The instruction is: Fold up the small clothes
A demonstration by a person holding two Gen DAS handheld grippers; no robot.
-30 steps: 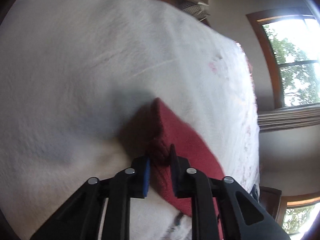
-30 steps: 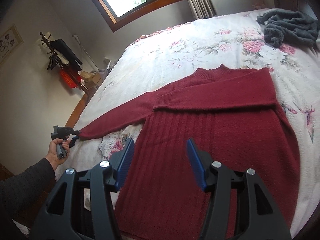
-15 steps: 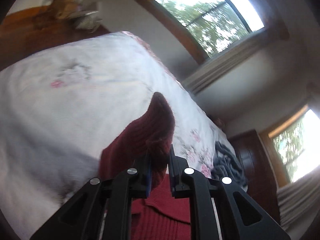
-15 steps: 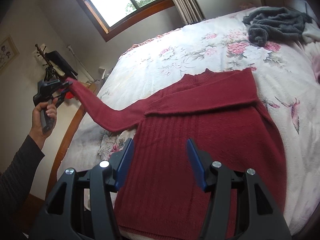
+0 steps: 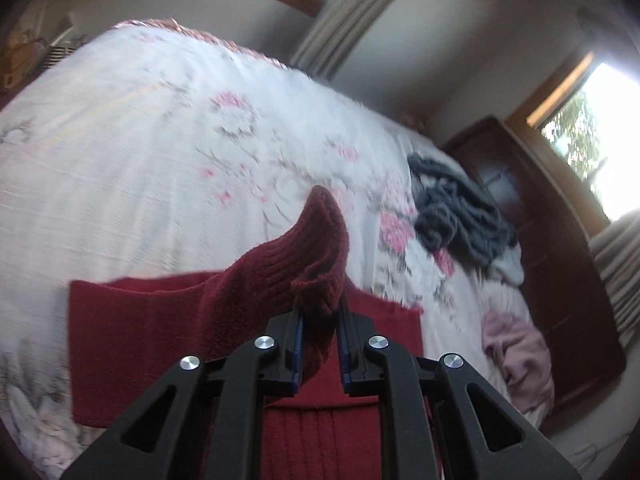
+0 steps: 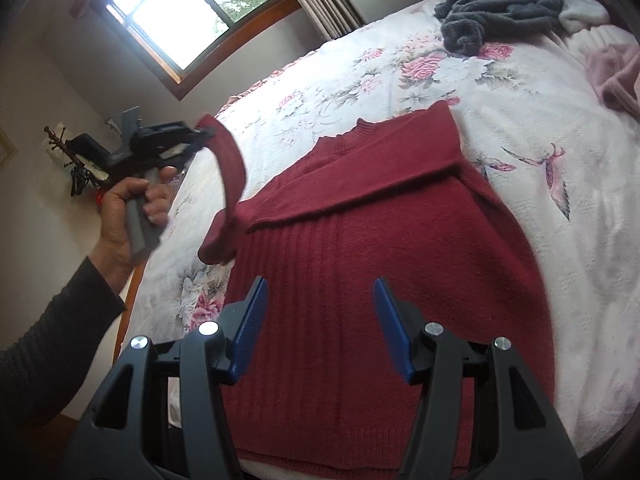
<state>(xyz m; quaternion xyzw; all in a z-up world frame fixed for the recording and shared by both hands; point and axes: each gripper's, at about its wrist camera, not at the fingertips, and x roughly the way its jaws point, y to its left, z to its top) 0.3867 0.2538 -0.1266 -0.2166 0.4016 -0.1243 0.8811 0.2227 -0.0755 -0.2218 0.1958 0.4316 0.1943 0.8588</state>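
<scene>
- Since a second ago: left gripper [image 5: 319, 322] has lifted the cuff off the bed and swung it toward 3 o'clock, over the body.
- Dark red ribbed knit sweater [image 6: 384, 248] lies flat on the floral white bedspread [image 6: 560, 152]; one sleeve already folded across the chest.
- Left gripper clamped on the cuff; right gripper [image 6: 320, 312] spread apart, idle above the hem.
- Judgement: carry the cuff fully across, lay the sleeve parallel to the folded one, release only once flat.
</scene>
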